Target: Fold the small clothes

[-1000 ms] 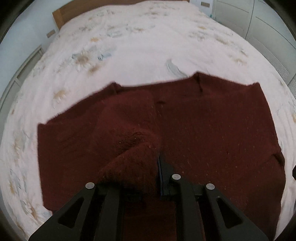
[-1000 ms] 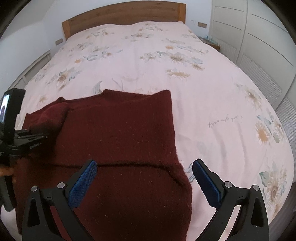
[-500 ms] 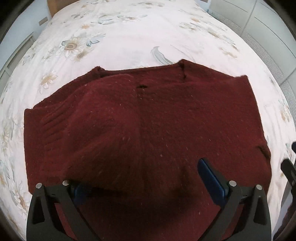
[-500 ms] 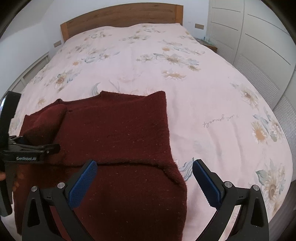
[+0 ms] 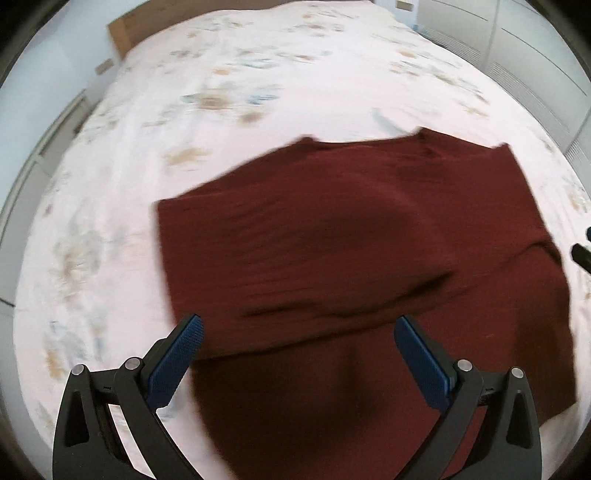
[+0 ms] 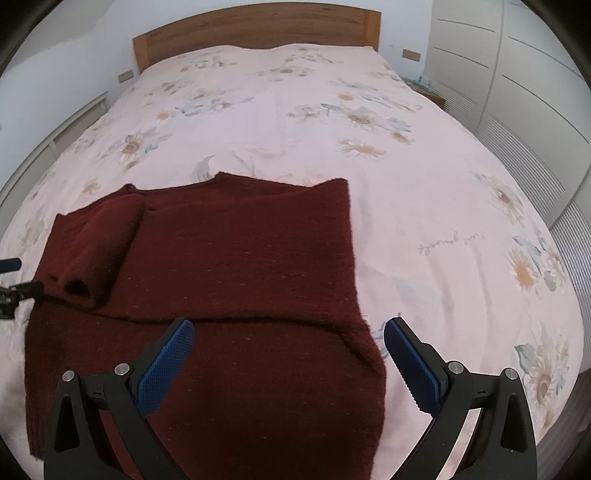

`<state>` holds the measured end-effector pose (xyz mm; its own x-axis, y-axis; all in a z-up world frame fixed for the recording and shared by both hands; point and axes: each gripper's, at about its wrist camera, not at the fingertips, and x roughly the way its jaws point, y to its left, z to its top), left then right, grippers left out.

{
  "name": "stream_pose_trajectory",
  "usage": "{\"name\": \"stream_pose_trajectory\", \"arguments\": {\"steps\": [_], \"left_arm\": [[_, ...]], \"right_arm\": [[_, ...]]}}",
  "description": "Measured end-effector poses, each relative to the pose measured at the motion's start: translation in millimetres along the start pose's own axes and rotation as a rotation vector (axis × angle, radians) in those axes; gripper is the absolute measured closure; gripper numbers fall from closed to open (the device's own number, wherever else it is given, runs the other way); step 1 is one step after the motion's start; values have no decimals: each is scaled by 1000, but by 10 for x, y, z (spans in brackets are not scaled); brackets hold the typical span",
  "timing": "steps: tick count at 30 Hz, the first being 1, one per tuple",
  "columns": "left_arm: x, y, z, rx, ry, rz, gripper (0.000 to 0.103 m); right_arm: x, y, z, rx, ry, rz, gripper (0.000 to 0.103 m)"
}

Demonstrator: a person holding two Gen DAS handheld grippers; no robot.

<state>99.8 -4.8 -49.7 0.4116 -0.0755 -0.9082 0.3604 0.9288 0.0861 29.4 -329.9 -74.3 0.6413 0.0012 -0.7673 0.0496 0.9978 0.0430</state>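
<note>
The dark red knitted wool sweater looks soft and limp; take its hem corners. Left gripper and right gripper jaws are wide open, holding nothing.

This is a bedroom in a home. A wide bed fills the room, made up with a pale pink cover printed with flowers, and a wooden headboard stands against a white wall. White wardrobe doors with louvred lower panels run along the right side, and a small bedside table sits in the corner.
</note>
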Motion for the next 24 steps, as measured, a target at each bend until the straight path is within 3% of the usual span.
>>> {"name": "stream_pose_trajectory", "arguments": {"steps": [4,10,18,21,24], "left_arm": [[110,427,-189,-41,32,53,1],[421,763,-364,-63,93,67,3],[747,737,-237,-66,129,26,36],[745,668,-207,-41,108,-11,67],[761,567,-164,-19,102,-32,78]], "right_arm": [[37,102,10,-27,11,3,0],[97,226,4,-51,32,-8,0],[116,482,54,-104,43,-12,0],[122,636,129,-136,36,-4,0],[130,857,236,-170,31,24,0]]}}
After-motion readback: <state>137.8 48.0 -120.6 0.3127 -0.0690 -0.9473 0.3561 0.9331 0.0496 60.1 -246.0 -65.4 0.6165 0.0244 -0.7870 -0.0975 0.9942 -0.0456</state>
